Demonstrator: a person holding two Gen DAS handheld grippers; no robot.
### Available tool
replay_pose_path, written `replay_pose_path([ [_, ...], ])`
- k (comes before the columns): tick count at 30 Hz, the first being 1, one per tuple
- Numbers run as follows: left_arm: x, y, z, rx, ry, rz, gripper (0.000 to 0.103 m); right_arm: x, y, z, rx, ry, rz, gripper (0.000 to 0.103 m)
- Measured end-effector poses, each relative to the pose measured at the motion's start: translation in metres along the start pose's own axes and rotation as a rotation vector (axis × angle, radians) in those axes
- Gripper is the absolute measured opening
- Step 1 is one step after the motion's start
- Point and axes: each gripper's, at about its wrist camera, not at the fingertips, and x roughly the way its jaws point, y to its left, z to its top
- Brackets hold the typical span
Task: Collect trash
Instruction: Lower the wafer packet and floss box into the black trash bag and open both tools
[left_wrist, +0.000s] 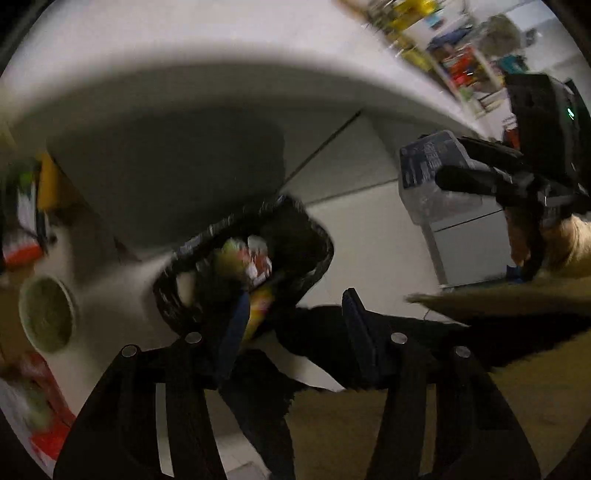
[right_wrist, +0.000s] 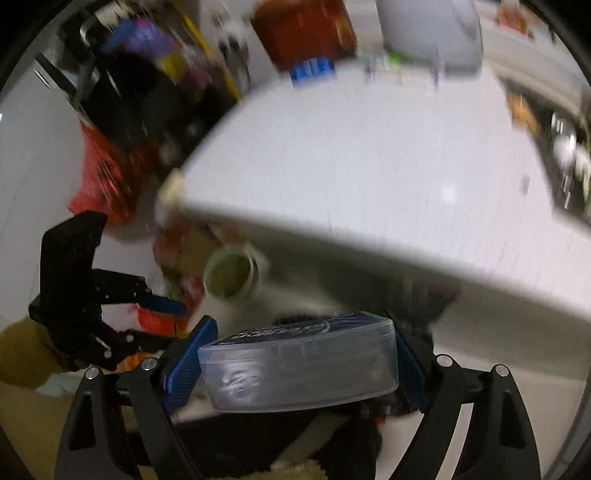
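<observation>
A clear plastic container (right_wrist: 299, 365) is being gripped between the blue pads of the right gripper (right_wrist: 295, 363), near the white table (right_wrist: 369, 155) edge. The left gripper (left_wrist: 291, 332) is being held apart, empty, over the black-lined trash bin (left_wrist: 314, 236) just beyond it.

Both views are dim and smeared with motion blur. Deep shadow lies under the white table (left_wrist: 207, 55). Fisheye curvature bends the dark edges.

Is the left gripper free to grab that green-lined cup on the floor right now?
Probably yes. The left gripper is open with nothing clamped, and the cup lies uncovered beside the black trash bag. The right gripper is busy holding the clear plastic box.
</observation>
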Motion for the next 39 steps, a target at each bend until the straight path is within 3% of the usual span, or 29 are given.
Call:
replay_pose_path([
  [4, 0.108, 0.042, -0.003, -0.093, 0.042, 0.057, 0.051, 0.086, -0.020, -0.040, -0.020, 0.074, -0.055, 0.086],
  [6, 0.157, 0.064, -0.004, -0.135, 0.104, 0.134, 0.051, 0.129, -0.031, -0.054, -0.024, 0.090, -0.075, 0.086],
  [8, 0.196, 0.082, -0.005, -0.171, 0.164, 0.194, 0.056, 0.186, -0.042, -0.067, -0.048, 0.150, -0.188, 0.087],
  [9, 0.205, 0.089, -0.007, -0.183, 0.179, 0.231, 0.065, 0.209, -0.049, -0.073, -0.045, 0.188, -0.225, 0.087],
  [13, 0.213, 0.105, -0.015, -0.235, 0.200, 0.294, 0.069, 0.247, -0.081, -0.089, 0.042, 0.268, -0.282, 0.086],
  [16, 0.197, 0.100, -0.015, -0.218, 0.173, 0.317, 0.080, 0.230, -0.083, -0.087, 0.042, 0.233, -0.292, 0.087],
  [19, 0.177, 0.091, -0.016, -0.196, 0.138, 0.320, 0.080, 0.200, -0.077, -0.074, 0.006, 0.145, -0.288, 0.098],
  [23, 0.149, 0.078, -0.012, -0.180, 0.104, 0.300, 0.080, 0.181, -0.076, -0.058, -0.006, 0.147, -0.276, 0.097],
  [29, 0.094, 0.042, -0.007, -0.128, 0.021, 0.253, 0.080, 0.106, -0.035, -0.028, -0.044, 0.063, -0.144, 0.097],
  [32, 0.061, 0.027, -0.006, -0.127, -0.043, 0.229, 0.080, 0.039, 0.001, 0.007, -0.092, -0.078, -0.010, 0.097],
  [34, 0.043, 0.022, -0.005, -0.131, -0.081, 0.227, 0.087, -0.002, 0.015, 0.043, -0.106, -0.195, 0.050, 0.098],
  [37, 0.016, 0.014, 0.000, -0.135, -0.150, 0.226, 0.088, -0.032, 0.013, 0.106, -0.113, -0.320, 0.054, 0.098],
  [39, 0.003, 0.012, 0.004, -0.146, -0.187, 0.231, 0.088, -0.035, 0.003, 0.151, -0.183, -0.370, 0.004, 0.098],
])
